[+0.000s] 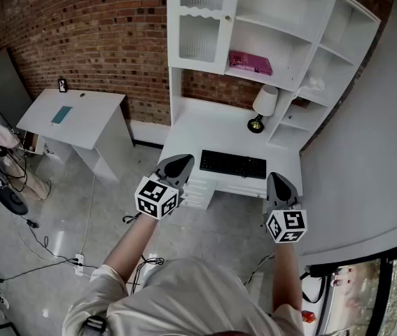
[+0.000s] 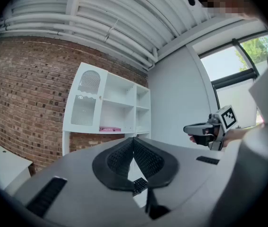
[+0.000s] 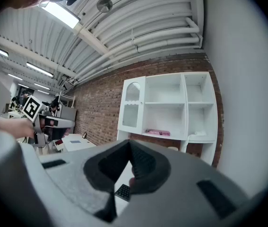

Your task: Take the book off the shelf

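Task not begun: pink book (image 1: 250,63) lies flat in the white shelf unit (image 1: 293,44), upper centre of the head view; left gripper (image 1: 177,165) and right gripper (image 1: 280,185) both clenched, empty, lower in frame, well apart from it. Remaining, as I judge it: approach, open, grasp, withdraw.

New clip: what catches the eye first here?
A pink book lies flat on the white shelf, which stands against a brick wall. In the foreground, the left gripper and right gripper point toward it, both shut and empty, not yet near the book.
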Action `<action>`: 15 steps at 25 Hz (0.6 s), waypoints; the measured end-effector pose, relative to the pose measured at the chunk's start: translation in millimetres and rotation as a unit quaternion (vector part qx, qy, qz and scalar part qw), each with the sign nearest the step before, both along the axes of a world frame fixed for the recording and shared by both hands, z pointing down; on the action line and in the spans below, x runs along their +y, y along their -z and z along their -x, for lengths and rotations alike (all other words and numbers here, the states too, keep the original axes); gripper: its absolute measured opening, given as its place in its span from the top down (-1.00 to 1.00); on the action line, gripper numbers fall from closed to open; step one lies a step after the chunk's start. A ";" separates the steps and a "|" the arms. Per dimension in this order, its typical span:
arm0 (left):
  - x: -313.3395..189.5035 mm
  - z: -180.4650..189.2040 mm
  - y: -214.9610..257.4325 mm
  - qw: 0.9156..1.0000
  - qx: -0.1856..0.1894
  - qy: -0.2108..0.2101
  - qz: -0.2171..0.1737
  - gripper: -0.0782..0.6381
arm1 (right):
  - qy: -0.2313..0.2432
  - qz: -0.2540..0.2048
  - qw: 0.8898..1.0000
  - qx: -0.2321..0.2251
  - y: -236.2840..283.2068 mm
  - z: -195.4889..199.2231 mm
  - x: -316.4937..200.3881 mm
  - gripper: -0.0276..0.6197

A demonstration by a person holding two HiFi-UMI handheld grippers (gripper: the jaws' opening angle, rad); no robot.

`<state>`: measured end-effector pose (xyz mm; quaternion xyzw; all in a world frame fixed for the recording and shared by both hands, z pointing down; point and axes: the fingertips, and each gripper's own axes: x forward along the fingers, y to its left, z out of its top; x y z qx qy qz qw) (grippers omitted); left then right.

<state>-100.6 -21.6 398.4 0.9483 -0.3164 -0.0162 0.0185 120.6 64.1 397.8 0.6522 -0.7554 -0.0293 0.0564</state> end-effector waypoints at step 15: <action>13.1 -7.9 2.2 1.000 -0.001 -0.002 0.002 0.80 | 0.006 -0.003 1.000 -0.005 3.9 -4.4 11.9 0.93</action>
